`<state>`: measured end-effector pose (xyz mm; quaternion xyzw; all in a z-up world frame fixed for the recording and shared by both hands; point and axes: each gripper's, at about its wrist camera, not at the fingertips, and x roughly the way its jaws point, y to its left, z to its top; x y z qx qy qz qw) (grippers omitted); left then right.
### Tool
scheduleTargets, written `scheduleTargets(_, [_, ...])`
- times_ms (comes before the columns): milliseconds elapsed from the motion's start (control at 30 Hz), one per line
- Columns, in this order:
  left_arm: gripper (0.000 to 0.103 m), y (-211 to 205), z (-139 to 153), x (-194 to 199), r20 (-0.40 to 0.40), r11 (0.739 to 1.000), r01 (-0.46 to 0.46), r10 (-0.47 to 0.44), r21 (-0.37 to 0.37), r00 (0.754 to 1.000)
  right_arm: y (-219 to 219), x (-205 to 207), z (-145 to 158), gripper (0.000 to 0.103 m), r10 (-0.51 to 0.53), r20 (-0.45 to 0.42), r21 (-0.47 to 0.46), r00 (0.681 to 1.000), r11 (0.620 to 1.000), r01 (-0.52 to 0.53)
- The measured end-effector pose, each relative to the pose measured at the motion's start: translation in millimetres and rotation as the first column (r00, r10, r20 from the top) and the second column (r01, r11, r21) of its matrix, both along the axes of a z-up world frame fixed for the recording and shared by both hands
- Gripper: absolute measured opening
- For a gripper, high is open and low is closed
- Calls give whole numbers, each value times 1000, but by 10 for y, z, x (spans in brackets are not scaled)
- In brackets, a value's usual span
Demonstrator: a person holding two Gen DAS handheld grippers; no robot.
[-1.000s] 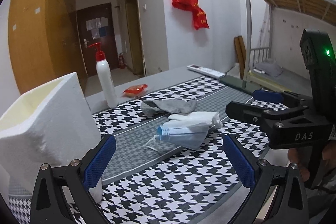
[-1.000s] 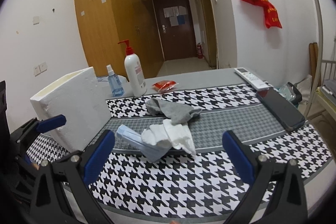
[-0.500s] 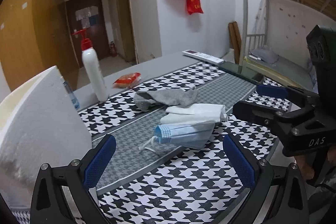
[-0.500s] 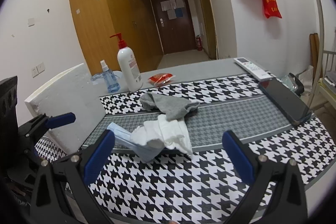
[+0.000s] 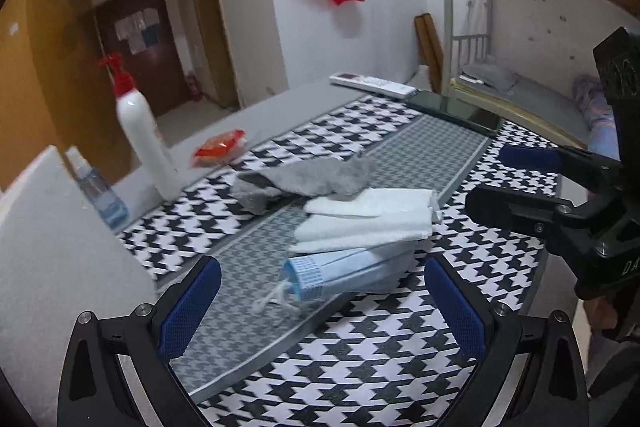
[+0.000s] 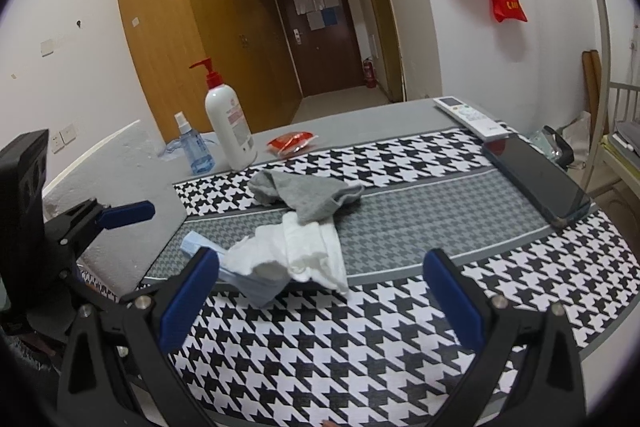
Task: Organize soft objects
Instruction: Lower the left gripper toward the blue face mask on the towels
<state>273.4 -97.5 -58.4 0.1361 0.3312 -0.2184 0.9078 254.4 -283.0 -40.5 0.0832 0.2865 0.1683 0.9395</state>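
A blue face mask (image 5: 352, 273) lies on the houndstooth cloth, partly under a folded white cloth (image 5: 368, 217). Behind them a grey sock (image 5: 304, 181) is crumpled. My left gripper (image 5: 320, 311) hovers open just in front of the mask, nothing between its fingers. In the right wrist view the mask (image 6: 248, 281), white cloth (image 6: 304, 255) and grey sock (image 6: 308, 193) lie in the middle of the table, and my right gripper (image 6: 320, 301) stands open just short of them. Each gripper shows in the other's view, the right gripper (image 5: 532, 183) and the left gripper (image 6: 116, 217).
A white foam box (image 6: 116, 167) stands at the left. Behind it are a small blue spray bottle (image 6: 194, 151), a white pump bottle (image 6: 230, 131) and a red packet (image 6: 290, 141). A remote (image 6: 470, 117) and a dark phone (image 6: 536, 179) lie at the right edge.
The left gripper has moved forward and swung right toward the pile, so the foam box has slid toward the view's left edge. The right gripper has advanced slightly. Both stay open.
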Motion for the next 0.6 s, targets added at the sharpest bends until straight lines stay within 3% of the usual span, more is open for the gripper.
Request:
scheduleTargets(267, [96,-119,-86,23,-8,997,60,-59,38,998,-44,37,-45,103,-1,-17,24,1000,1000,1])
scheduleTargets(433, [82,-142,-152,37,-34,996,82,-81,37,996,-43,27,-55,103,3,-19,26,1000,1000,-3])
scheduleTargets(533, [70,-155,-180,42,-49,995,88,-86,49,995,-48,20,-51,103,3,-17,23,1000,1000,-3])
scheduleTargets(600, [55,-144,-203,36,-69,994,95,-91,46,993,-56,12,-46,103,0,-17,26,1000,1000,0])
